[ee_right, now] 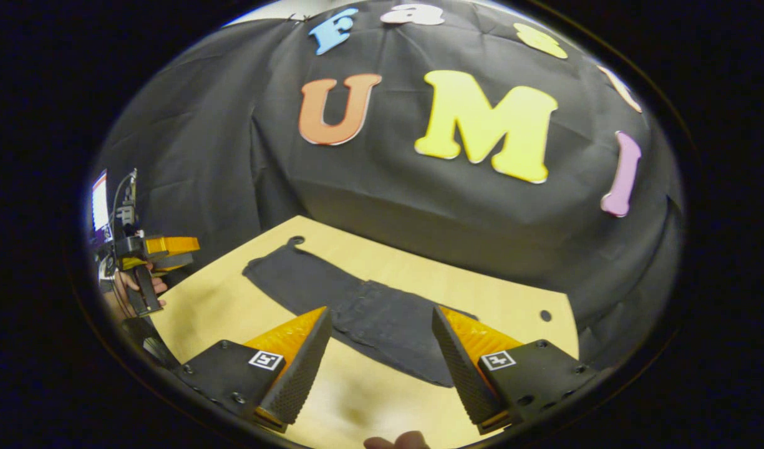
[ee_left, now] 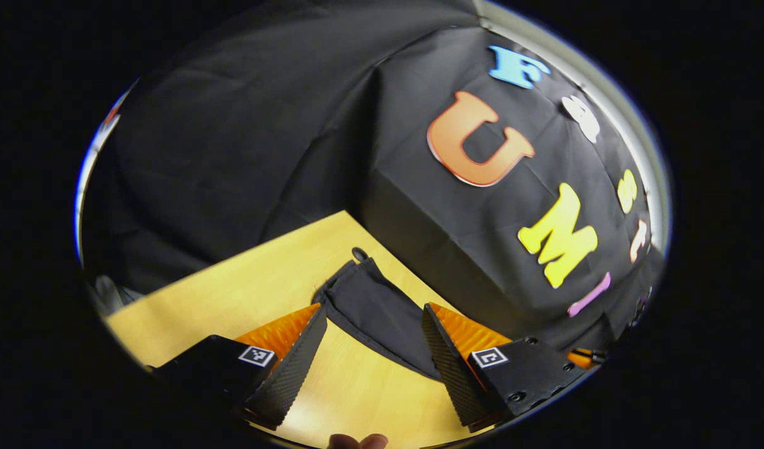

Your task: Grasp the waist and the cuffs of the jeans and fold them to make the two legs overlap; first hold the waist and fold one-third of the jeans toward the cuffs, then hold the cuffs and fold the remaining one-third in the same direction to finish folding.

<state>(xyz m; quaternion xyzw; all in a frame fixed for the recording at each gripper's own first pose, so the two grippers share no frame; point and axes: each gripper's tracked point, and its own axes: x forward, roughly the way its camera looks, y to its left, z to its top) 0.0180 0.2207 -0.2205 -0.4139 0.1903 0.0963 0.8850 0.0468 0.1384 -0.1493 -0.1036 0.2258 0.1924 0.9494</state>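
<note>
The dark jeans (ee_right: 357, 312) lie flat on the wooden table (ee_right: 219, 305) as one long strip running from far left to near right. Their seamed, wider end lies just ahead of my right gripper (ee_right: 382, 310), which is open and hovers above the cloth with nothing between its fingers. In the left gripper view the narrow end of the jeans (ee_left: 382, 312) reaches in between the fingers of my left gripper (ee_left: 374, 307), also open and above the table. A hand holds that left gripper (ee_right: 160, 252) off the table's left edge in the right gripper view.
Black cloth walls stand close behind the table's far edge (ee_right: 419, 255). Small round holes sit in the tabletop near the jeans' far end (ee_right: 294, 240) and at the right (ee_right: 546, 315). Bare wood (ee_left: 244, 287) lies left of the jeans. A screen (ee_right: 100, 209) glows at far left.
</note>
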